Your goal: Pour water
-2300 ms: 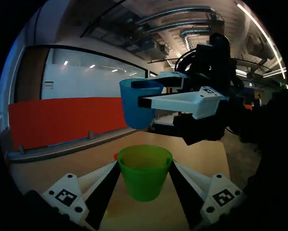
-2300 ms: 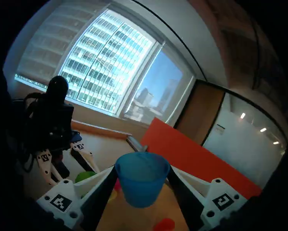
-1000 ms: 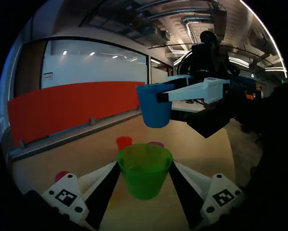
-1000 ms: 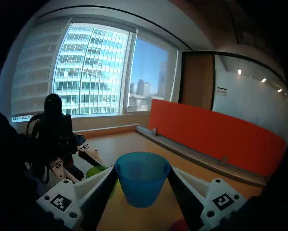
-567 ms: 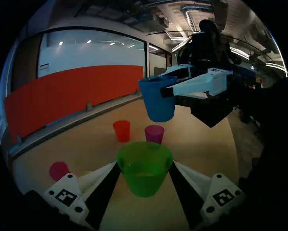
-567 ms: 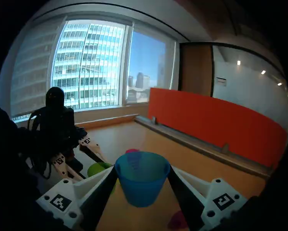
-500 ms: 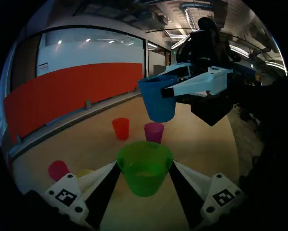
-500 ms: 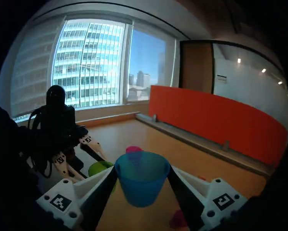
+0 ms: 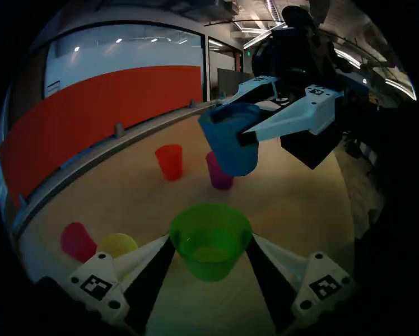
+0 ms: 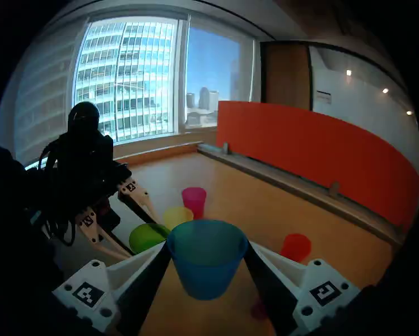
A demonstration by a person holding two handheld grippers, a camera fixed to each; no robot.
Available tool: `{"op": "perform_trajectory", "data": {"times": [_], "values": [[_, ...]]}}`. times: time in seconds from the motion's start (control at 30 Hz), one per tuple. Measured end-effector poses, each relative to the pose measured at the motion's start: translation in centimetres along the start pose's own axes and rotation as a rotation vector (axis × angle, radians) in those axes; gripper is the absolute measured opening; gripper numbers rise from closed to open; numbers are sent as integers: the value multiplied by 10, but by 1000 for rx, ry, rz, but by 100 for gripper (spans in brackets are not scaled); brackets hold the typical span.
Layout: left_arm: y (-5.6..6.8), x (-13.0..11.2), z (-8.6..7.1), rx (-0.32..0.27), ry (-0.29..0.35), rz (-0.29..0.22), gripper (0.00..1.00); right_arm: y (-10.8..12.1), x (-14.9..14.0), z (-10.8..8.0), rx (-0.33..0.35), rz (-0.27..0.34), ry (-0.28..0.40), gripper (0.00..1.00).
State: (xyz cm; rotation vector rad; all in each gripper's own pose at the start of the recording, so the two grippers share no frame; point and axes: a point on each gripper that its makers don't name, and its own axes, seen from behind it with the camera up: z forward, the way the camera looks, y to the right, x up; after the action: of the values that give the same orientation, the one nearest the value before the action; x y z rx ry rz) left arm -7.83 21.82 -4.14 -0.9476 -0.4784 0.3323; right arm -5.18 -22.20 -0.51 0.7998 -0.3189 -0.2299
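Holding, left gripper (image 9: 209,242): green cup (image 9: 210,252), rim up, pinched between both fingers, one on each side wall, parted just to the cup's width.
Right gripper (image 10: 207,253): fingers clamp the blue cup (image 10: 207,263) from both sides, spread to the cup's width.
Blue cup, left gripper view: raised off the bench (image 9: 299,196), tipped slightly with its rim leaning toward that view's left, above and beyond the green cup and apart from it.
Green cup, right gripper view: lower left, between the far gripper's fingers.
Contents: cannot tell if either cup holds water.
Orange cup (image 9: 170,161): upright on the bench.
Purple cup (image 9: 216,175): beside the orange cup, partly hidden by the blue cup.
Pink cup (image 9: 77,242), yellow cup (image 9: 117,245): side by side on the bench, near the left finger.
Orange panel (image 9: 97,106): runs along the bench's far edge.
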Motion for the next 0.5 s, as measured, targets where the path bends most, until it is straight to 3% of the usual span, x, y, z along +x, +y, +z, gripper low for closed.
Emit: {"op": "perform_trajectory", "data": {"times": [0.5], "values": [[-5,-19,18,-26,-98,14,86,5,-46,17,19,14,-83,93]]}}
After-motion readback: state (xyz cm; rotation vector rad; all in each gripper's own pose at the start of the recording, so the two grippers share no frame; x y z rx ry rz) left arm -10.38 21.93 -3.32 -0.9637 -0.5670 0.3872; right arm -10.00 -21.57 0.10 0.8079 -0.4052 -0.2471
